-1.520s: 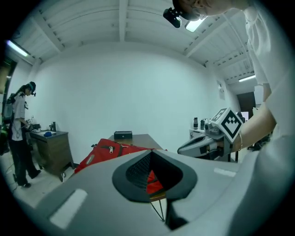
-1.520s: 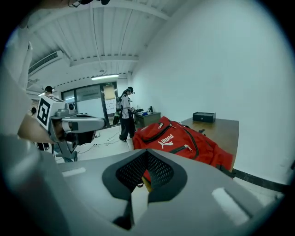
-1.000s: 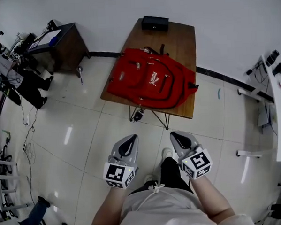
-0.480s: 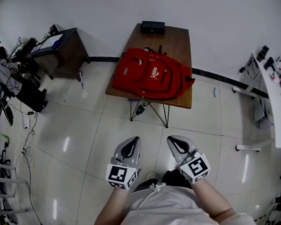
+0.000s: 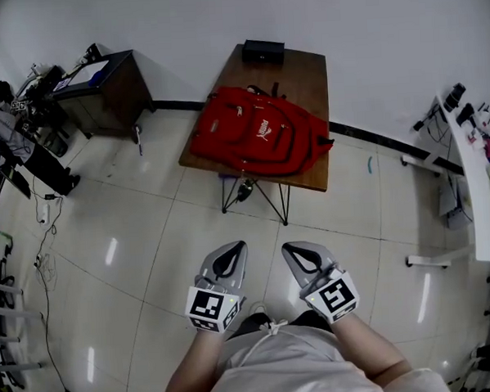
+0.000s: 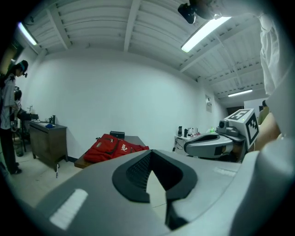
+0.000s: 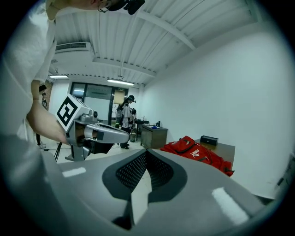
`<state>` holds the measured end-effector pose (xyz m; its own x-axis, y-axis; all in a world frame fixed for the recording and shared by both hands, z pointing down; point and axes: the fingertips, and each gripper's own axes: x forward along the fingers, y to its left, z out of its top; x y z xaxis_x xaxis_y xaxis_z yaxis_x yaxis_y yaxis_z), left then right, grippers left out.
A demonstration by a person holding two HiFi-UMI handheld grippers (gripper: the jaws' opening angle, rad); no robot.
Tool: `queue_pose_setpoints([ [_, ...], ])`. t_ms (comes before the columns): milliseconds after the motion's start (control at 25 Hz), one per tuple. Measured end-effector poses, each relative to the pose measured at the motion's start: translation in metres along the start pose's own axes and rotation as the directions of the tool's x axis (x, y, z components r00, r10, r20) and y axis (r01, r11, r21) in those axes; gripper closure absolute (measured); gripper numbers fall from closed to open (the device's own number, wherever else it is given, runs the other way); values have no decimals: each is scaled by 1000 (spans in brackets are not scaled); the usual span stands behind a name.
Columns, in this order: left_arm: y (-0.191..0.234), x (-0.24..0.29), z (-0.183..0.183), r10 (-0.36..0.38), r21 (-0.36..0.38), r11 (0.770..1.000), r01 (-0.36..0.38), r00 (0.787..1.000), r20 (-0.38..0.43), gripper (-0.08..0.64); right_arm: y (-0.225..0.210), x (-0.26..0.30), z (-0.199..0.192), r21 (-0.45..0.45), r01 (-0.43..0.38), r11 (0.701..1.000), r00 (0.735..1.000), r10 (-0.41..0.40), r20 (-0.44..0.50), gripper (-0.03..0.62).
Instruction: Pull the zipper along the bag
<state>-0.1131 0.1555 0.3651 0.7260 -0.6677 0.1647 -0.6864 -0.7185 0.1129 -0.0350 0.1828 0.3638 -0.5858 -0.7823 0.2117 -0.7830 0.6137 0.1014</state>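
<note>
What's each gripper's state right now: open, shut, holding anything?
Left gripper: closed, holding nothing.
Right gripper: closed, holding nothing.

The person is holding the left gripper and the right gripper side by side, just apart, both pointing forward and close to level. Each gripper's jaws are sitting closed tip to tip, gripping nothing. The marker cubes are riding at the rear of each gripper. The left forearm and right forearm are reaching back behind them, spreading outward.
</note>
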Motion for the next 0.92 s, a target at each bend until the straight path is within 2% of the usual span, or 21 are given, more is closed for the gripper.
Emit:
queue_pose_setpoints([
  [360, 4, -11, 7, 16, 6, 1000, -16, 1000, 22, 554, 3, 0, 5, 17, 15, 1000, 1000, -16, 18, 586],
  [600, 1, -16, 1, -5, 53, 999, 5, 1000, 4, 554, 15, 2, 2, 14, 17, 1000, 1000, -17, 12, 586],
  [920, -1, -24, -4, -17, 35, 999, 17, 1000, 1, 554, 23, -1, 3, 23, 28, 999, 999, -29, 17, 586],
])
